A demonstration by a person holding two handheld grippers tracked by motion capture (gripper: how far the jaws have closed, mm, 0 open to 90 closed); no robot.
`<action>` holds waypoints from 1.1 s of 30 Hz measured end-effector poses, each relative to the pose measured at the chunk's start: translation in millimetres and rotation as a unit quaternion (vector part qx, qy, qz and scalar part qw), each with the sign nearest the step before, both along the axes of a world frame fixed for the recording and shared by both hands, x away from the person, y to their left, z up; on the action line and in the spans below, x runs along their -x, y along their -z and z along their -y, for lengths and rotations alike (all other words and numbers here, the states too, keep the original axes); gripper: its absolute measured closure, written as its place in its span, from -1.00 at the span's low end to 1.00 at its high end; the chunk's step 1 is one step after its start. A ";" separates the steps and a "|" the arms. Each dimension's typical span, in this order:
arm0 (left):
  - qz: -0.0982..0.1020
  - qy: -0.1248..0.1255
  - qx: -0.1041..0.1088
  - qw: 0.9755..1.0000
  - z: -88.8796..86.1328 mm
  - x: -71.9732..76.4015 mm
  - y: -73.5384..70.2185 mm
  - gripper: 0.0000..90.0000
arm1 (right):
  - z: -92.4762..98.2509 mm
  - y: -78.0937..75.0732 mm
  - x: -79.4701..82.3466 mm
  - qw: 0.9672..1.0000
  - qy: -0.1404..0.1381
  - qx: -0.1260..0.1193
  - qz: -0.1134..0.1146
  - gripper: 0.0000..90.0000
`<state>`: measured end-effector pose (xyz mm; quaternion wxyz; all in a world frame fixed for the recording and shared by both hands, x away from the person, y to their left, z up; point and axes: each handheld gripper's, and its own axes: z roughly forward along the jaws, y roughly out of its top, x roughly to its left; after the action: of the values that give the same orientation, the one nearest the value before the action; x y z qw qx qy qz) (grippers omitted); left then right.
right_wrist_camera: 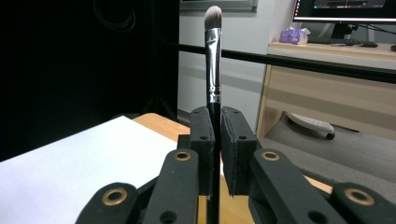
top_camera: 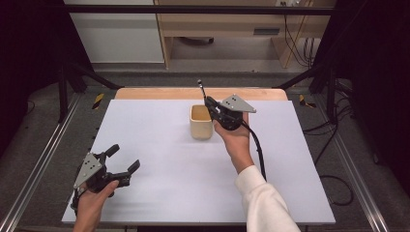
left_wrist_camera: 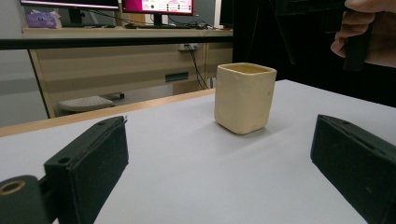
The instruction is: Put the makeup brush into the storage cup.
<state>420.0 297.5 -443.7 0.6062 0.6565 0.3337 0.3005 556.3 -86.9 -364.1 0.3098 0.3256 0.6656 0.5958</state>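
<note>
A cream square cup (top_camera: 201,122) stands upright on the white table top (top_camera: 159,145), just behind its middle; it is also in the left gripper view (left_wrist_camera: 243,97). My right gripper (top_camera: 211,105) hovers at the cup's right rim, shut on a thin black makeup brush (top_camera: 202,89) whose bristle end points up and away. In the right gripper view the brush (right_wrist_camera: 213,65) stands upright between the closed jaws (right_wrist_camera: 217,130), silver ferrule and soft tip on top. My left gripper (top_camera: 123,158) rests at the table's near left, open and holding nothing (left_wrist_camera: 219,154).
A wooden strip (top_camera: 154,93) edges the table's far side. Beyond it stand a wooden desk (top_camera: 232,24) and cables (top_camera: 297,43). Black frame bars (top_camera: 193,9) cross above. A keyboard (left_wrist_camera: 86,102) lies on the floor behind.
</note>
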 end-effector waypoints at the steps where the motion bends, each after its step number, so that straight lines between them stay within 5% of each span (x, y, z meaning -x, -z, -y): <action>1: 0.000 0.000 0.000 1.000 0.1 -0.2 0.1 -0.92 | -0.2 -0.5 -0.4 1.000 0.000 -0.001 0.001 0.86; 8: 0.001 -0.003 0.004 1.000 -1.5 -1.4 -0.1 -0.92 | -4.2 -5.6 -3.7 1.000 -0.002 -0.003 0.009 0.86; 11: 0.000 0.001 0.026 1.000 -1.4 -3.2 0.4 -0.92 | -6.2 -5.9 -6.2 1.000 -0.004 -0.004 0.008 0.86; 33: -0.001 0.003 0.020 1.000 4.0 -4.7 1.5 -0.92 | -7.8 -2.4 -12.1 0.999 0.003 -0.003 0.041 0.86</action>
<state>424.7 293.5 -445.3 0.6194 0.6456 0.3386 0.2912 568.4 -79.1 -361.7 0.3374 0.3039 0.6500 0.6093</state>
